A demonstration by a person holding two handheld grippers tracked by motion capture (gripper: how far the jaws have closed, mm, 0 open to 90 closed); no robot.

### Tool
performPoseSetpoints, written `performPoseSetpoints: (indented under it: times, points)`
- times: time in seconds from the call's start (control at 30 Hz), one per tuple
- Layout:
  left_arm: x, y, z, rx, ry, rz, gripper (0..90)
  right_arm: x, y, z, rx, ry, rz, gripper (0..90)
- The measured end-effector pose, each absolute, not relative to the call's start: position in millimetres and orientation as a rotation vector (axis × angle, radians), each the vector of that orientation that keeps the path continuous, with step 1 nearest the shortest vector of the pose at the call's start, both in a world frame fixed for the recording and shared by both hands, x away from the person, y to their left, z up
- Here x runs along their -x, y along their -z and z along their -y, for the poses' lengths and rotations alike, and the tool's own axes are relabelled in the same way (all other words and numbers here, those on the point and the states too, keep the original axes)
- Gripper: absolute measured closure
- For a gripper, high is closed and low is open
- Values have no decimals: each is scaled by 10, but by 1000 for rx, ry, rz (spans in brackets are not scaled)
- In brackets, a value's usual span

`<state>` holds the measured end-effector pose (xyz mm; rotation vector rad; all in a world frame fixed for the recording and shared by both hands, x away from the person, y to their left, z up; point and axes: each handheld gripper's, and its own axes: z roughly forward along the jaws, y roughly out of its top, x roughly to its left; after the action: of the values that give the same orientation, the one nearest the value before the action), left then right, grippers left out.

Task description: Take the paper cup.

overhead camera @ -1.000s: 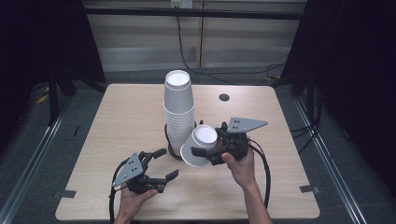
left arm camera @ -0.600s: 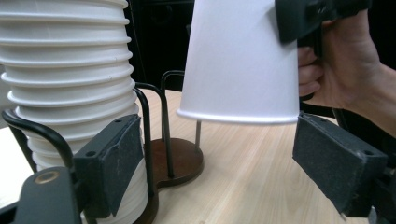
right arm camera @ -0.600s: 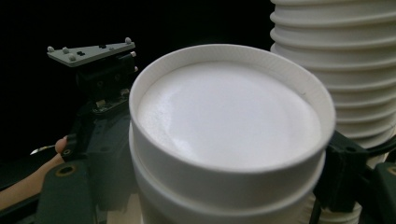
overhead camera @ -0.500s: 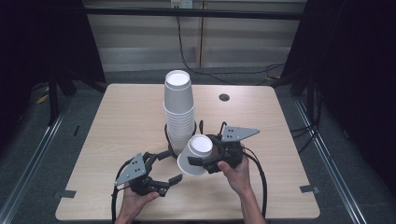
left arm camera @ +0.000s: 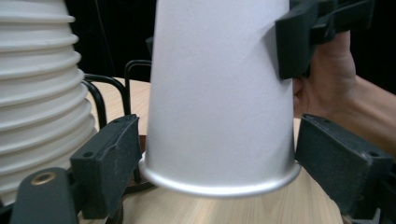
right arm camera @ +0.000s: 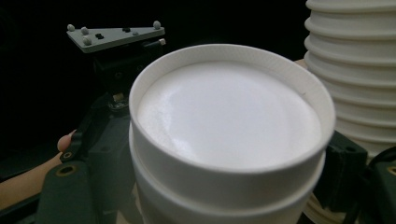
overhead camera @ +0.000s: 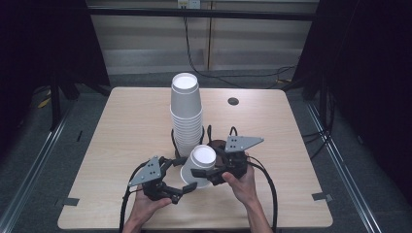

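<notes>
— One white cup, upside down, lifted clear of the table; hangs just in front of the tall stack of the same cups, near it but apart.

— Held by which?

— By the right gripper; clamped across the narrow upper wall, just under the base; pad pressed flat against the side in the left gripper view.

— And the left gripper?

— Partly open, having just been opening; stands astride the rolled rim with the cup in between; one pad very close to the wall, the other plainly apart; grips nothing.

— Heavy?

— Hardly; looks thin-walled and nearly weightless, so likely to swing or tip at a slight nudge; smooth and tapered as well, so probably apt to slide out of a loose pinch.

— Fragile?

— Soft rather than brittle; likely dents or goes oval under a hard squeeze, most of all at mid-wall.

— Best place to take hold, then?

— Low, right above the rolled rim, or high beside the base; stiffest at those two rings; calls for a gentle, square pinch across the full width, never at one edge alone.

— Anything unclear?

— Shows a step below the base ring in the right gripper view; cannot tell whether a second cup nested inside.
</notes>
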<state>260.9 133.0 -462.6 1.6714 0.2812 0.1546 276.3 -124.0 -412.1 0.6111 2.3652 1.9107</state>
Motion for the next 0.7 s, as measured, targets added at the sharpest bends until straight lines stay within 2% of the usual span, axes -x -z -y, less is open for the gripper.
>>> performPoseSetpoints:
  times: [0.27, 0.7]
  points:
    - [-2636, 4615, -1258, -1678, -143, -268, 110, -2771, 4148, 1195, -594, -1940, -2378, 217]
    - [-2678, 4630, -1213, -1654, -100, -260, 127, -2767, 4153, 1146, -583, -1966, -2372, 217]
